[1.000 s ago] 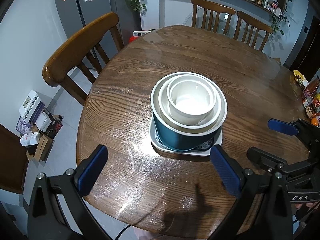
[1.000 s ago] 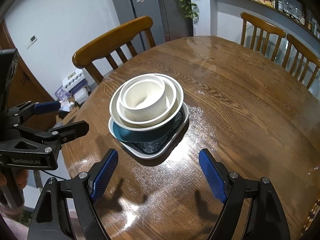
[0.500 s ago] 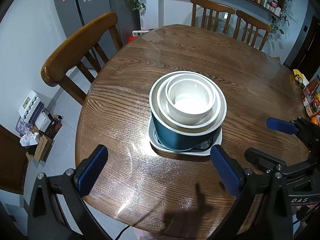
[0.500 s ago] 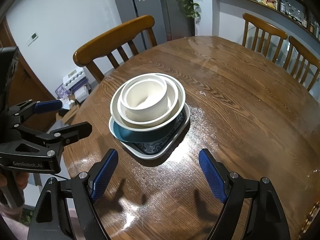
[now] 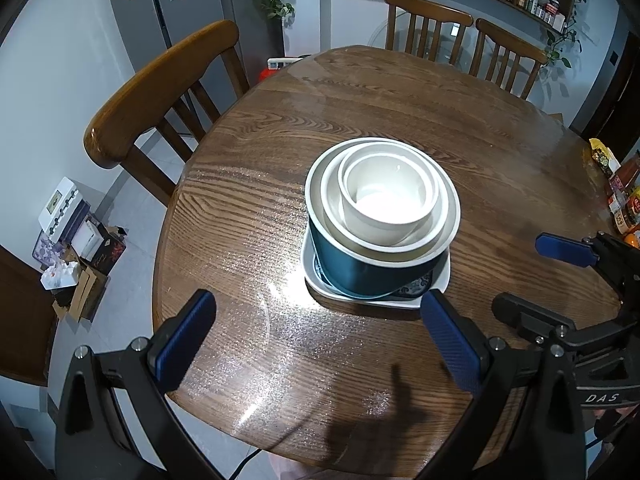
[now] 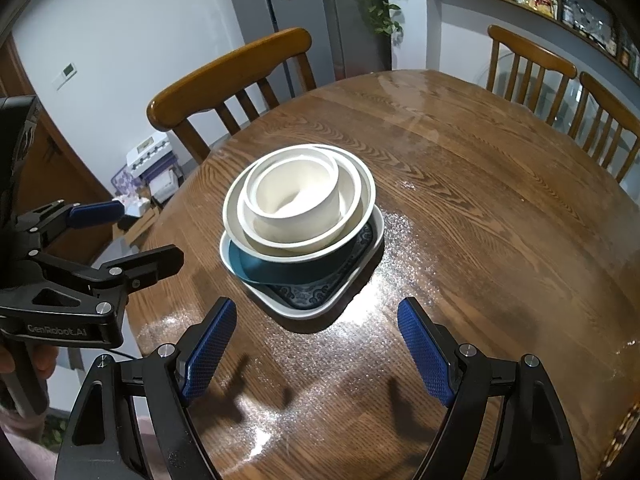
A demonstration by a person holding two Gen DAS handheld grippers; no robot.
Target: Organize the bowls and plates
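Note:
A stack stands near the middle of the round wooden table [image 5: 280, 128]: a white square plate [image 5: 320, 284] with a blue pattern, a teal bowl [image 5: 348, 268] on it, a white bowl [image 5: 332, 200] inside that, and a small white bowl [image 5: 384, 208] on top. In the right wrist view the plate [image 6: 304, 308], teal bowl [image 6: 280, 270] and small white bowl [image 6: 292, 200] show too. My left gripper [image 5: 316, 336] is open and empty, short of the stack. My right gripper [image 6: 316, 352] is open and empty, also short of it.
Wooden chairs stand at the left [image 5: 160, 88] and at the far side [image 5: 428, 20]. Jars and packets [image 5: 624, 200] sit at the table's right edge. Boxes [image 5: 76, 236] lie on the floor at left. A fridge [image 5: 180, 8] stands behind.
Both grippers have drifted slightly; the stack sits a touch higher and more to the left in the left wrist view. Nothing was gripped or released.

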